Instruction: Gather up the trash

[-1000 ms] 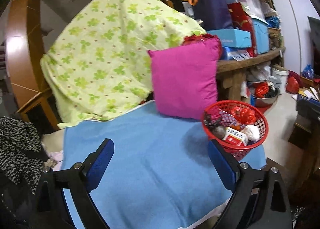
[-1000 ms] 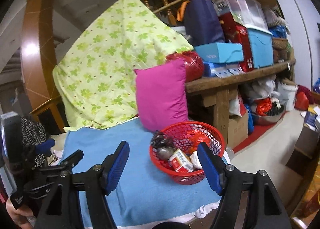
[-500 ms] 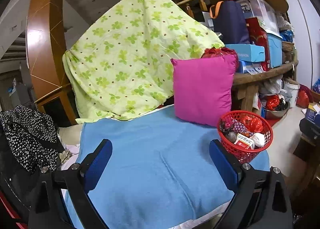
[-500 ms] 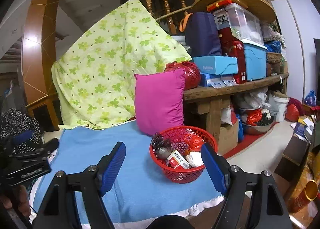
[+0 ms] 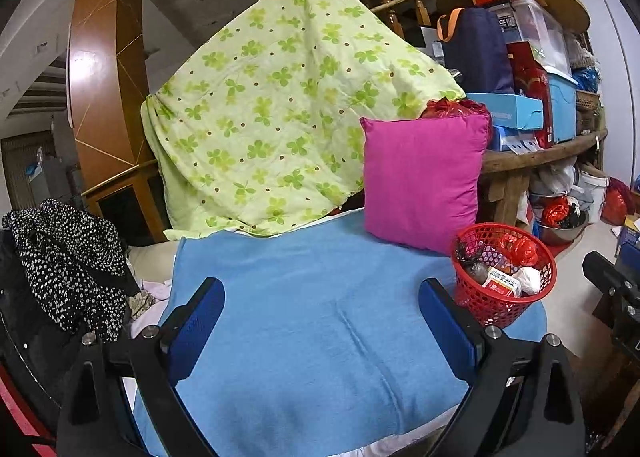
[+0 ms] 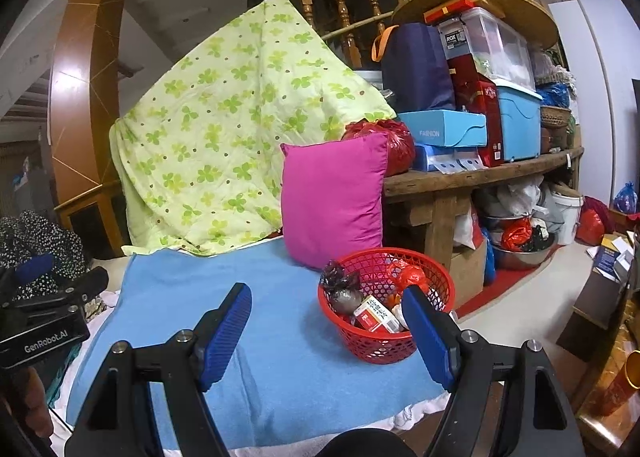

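A red mesh basket (image 6: 384, 349) stands on the right end of a blue blanket (image 6: 260, 357). It holds a red-and-white box (image 6: 376, 317), a dark crumpled wrapper (image 6: 340, 285), a red plastic bag (image 6: 412, 275) and a white wad (image 5: 528, 279). My right gripper (image 6: 326, 295) is open just in front of the basket, and nothing lies between its pads. My left gripper (image 5: 320, 293) is open over bare blanket (image 5: 320, 357), with the basket (image 5: 504, 309) beyond its right finger. Each gripper also shows at the edge of the other's view.
A pink cushion (image 6: 332, 201) leans behind the basket, beside a green flowered quilt (image 6: 224, 129) draped over a railing. A wooden shelf (image 6: 480, 177) at the right carries boxes and bags. Black spotted cloth (image 5: 68, 257) lies at the left. A person's hand (image 6: 32, 397) holds the left gripper.
Both views have drawn back from the bed, so the basket looks smaller and more of the blanket shows. The right gripper's jaws stand a little wider than a second ago.
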Available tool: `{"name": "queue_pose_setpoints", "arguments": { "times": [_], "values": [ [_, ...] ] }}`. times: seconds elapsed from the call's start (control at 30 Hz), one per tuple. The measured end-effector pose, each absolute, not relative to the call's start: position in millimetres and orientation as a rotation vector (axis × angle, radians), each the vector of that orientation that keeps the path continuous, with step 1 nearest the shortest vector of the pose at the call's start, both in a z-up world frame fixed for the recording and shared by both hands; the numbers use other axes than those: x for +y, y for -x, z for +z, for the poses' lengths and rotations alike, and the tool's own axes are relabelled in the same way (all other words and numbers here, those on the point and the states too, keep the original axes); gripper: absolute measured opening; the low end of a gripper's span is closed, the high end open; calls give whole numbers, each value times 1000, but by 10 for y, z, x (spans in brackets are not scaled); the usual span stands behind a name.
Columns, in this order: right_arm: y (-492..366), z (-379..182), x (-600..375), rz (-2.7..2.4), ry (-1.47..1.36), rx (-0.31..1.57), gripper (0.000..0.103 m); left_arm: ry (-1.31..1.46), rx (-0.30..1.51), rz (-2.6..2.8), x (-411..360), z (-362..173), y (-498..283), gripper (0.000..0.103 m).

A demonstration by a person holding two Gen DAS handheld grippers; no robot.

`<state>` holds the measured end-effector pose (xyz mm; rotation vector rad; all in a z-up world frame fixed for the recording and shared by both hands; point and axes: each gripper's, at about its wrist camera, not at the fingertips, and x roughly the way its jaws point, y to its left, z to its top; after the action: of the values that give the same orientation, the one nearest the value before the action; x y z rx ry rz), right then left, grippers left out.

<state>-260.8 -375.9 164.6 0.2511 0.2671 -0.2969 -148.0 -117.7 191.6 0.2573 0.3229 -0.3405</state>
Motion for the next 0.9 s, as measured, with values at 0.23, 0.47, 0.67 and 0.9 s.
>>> {"name": "queue_pose_setpoints", "arguments": {
  "times": [0.23, 0.47, 0.67, 0.9],
  "values": [
    [2589, 1689, -3672, -280, -243, 256, 80, -238, 327, -343, -1089, 1926, 1471, 97],
    [2574, 1746, -3534, -276, -225, 246, 80, -215, 322, -343, -963, 1957, 1463, 97],
    [2566, 1768, -3483, -274, -220, 242, 80, -203, 312, -347, -883, 1974, 1463, 97],
    [2498, 1834, -3341, -265, -196, 230, 80, -185, 311, -347, -789, 1960, 1411, 97]
  ]
}}
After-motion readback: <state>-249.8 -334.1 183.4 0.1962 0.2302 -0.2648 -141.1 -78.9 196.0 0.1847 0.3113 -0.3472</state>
